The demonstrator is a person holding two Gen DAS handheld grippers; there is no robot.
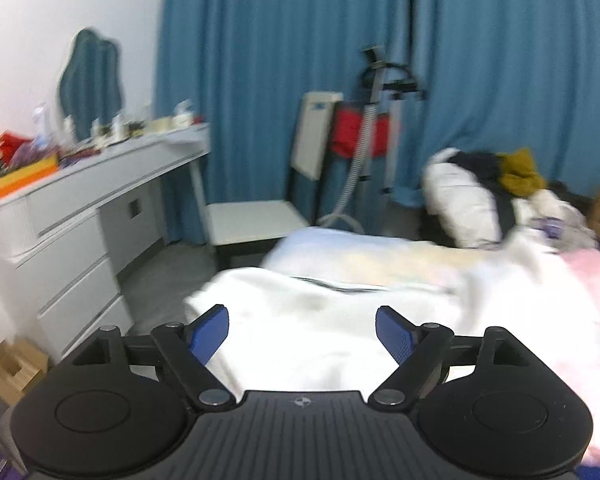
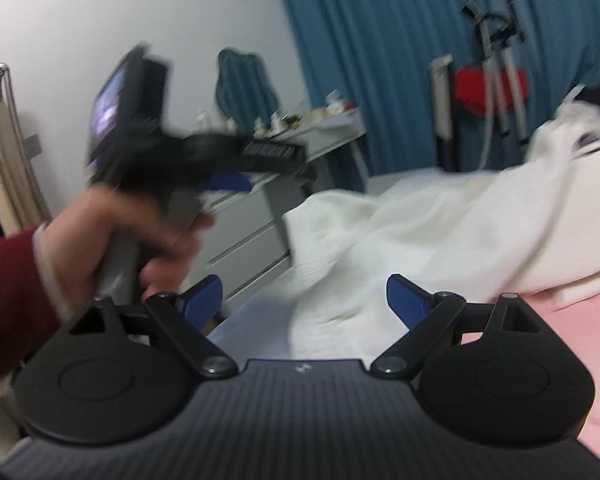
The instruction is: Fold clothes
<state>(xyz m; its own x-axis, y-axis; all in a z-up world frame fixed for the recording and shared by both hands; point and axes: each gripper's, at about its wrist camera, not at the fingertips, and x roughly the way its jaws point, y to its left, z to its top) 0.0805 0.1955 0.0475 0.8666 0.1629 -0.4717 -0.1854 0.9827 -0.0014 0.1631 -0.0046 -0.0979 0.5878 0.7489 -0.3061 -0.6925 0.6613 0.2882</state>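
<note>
A white garment point(image 1: 324, 320) lies spread and rumpled on the bed, over a pink sheet point(image 1: 592, 280). My left gripper point(image 1: 302, 334) hovers above its near part, blue pads wide apart and nothing between them. In the right wrist view the same white garment point(image 2: 412, 236) stretches from the middle to the upper right. My right gripper point(image 2: 304, 302) stands open above its near edge, holding nothing. A hand point(image 2: 112, 232) in a dark red sleeve holds the left gripper point(image 2: 260, 178) at the left of that view, blurred.
A grey dresser point(image 1: 72, 220) with bottles and clutter stands at the left wall. A white stool point(image 1: 252, 220), a garment steamer point(image 1: 372, 128) and blue curtains point(image 1: 284, 60) lie beyond the bed. A pile of clothes point(image 1: 496, 188) sits at the bed's far right.
</note>
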